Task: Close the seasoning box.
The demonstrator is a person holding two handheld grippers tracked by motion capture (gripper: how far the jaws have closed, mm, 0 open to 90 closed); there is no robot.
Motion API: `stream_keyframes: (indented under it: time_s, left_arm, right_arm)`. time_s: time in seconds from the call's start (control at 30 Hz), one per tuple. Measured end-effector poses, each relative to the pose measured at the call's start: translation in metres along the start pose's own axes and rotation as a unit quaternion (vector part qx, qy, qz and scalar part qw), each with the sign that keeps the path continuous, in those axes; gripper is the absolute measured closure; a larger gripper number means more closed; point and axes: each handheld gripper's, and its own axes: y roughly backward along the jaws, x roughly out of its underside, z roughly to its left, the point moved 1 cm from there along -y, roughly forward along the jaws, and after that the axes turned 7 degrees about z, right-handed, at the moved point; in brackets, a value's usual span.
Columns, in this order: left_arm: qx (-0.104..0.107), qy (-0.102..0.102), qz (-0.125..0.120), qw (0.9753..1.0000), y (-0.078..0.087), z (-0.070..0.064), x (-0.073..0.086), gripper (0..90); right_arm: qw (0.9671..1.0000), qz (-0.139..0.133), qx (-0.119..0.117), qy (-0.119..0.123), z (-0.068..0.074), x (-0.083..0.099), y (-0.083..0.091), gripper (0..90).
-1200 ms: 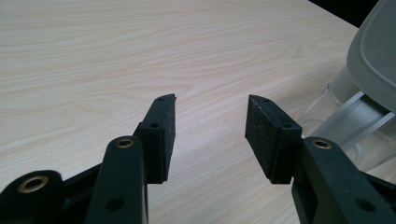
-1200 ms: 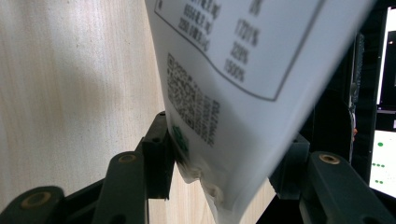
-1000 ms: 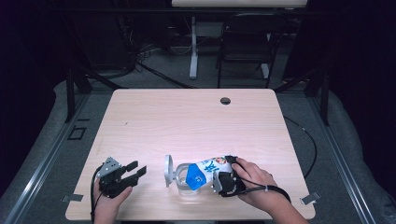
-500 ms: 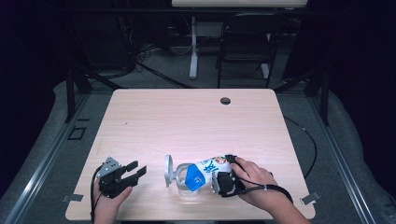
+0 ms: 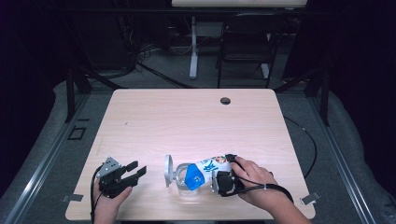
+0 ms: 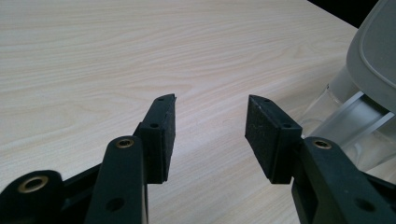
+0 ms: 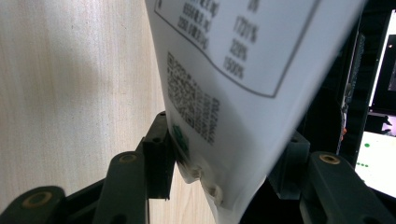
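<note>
A white pouch (image 5: 208,167) with blue print lies tilted toward a clear container (image 5: 186,188) near the table's front edge. The container's grey lid (image 5: 168,171) stands up on its left side. My right gripper (image 5: 220,181) is shut on the pouch's end. In the right gripper view the pouch (image 7: 224,70) shows its printed label, pinched between the two jaws of that gripper (image 7: 224,158). My left gripper (image 5: 137,170) rests open at the front left, a short way left of the container. In the left gripper view that gripper (image 6: 210,126) holds nothing, and the container (image 6: 345,121) and its lid (image 6: 378,51) sit at the right edge.
The light wooden table (image 5: 187,121) has a round cable hole (image 5: 225,101) near its far edge. A chair (image 5: 247,46) and a table leg (image 5: 193,51) stand on the floor beyond it. Both hands rest at the front edge.
</note>
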Motion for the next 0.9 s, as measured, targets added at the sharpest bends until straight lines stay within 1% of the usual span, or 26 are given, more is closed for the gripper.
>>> stream_keyframes:
  time_s: [0.07,0.13,0.23,0.37,0.47,0.5,0.53,0.57,0.6,0.63,0.67,0.73,0.77,0.9]
  left_arm:
    - [0.0,-0.002,0.001,1.0,0.0,0.0003,0.0,53.4]
    - [-0.001,0.001,0.003,1.0,0.0002,0.0002,0.0001,53.4]
    - [-0.001,0.002,0.002,1.0,-0.0001,0.0004,0.0002,53.4]
    - [-0.001,0.001,0.002,1.0,-0.0002,0.0004,0.0001,53.4]
    - [-0.002,0.001,0.002,1.0,-0.0002,0.0006,0.0002,53.4]
    - [-0.002,0.002,0.002,1.0,-0.0002,0.0007,0.0003,53.4]
    - [-0.002,0.001,0.002,1.0,-0.0001,0.0009,0.0004,53.4]
    - [-0.001,0.002,0.003,1.0,0.0,0.0011,0.0004,53.4]
    - [-0.001,0.003,0.003,1.0,0.0001,0.0012,0.0004,53.4]
    - [-0.001,0.002,0.003,1.0,0.0001,0.0012,0.0004,53.4]
    - [-0.002,0.002,0.002,1.0,0.0,0.001,0.0005,53.4]
    - [-0.002,0.002,0.002,1.0,-0.0001,0.0009,0.0005,53.4]
    - [-0.002,0.001,0.002,1.0,-0.0001,0.0008,0.0004,53.4]
    - [-0.002,0.002,0.002,1.0,0.0,0.001,0.0004,53.4]
  right_arm:
    - [1.0,0.002,0.0,0.001,0.0,0.0,0.0,50.8]
    - [1.0,-0.001,0.004,0.004,-0.0008,0.0,-0.0008,50.7]
    - [0.9999,0.012,0.006,0.008,-0.0015,0.0,0.0005,50.8]
    - [0.9998,0.016,0.008,0.011,-0.0021,-0.0001,0.0008,50.8]
    - [0.9997,0.016,0.01,0.013,-0.0025,-0.0003,0.0008,50.8]
    - [0.9998,0.009,0.011,0.012,-0.0023,-0.0005,-0.0001,50.8]
    - [0.9998,0.009,0.012,0.012,-0.002,-0.0012,0.0001,50.8]
    - [0.9996,0.015,0.016,0.018,-0.0029,-0.0018,0.0014,50.8]
    - [0.9998,0.011,0.013,0.014,-0.0018,-0.002,0.0009,50.8]
    - [0.9997,0.01,0.015,0.015,-0.0018,-0.0024,0.001,50.9]
    - [0.9995,0.014,0.02,0.023,-0.003,-0.0031,0.0021,50.8]
    - [0.9995,0.014,0.019,0.022,-0.0029,-0.0034,0.0021,50.9]
    - [0.9996,0.012,0.016,0.018,-0.0021,-0.0036,0.0018,50.9]
    - [0.9995,0.015,0.019,0.018,-0.0029,-0.0038,0.0024,50.9]
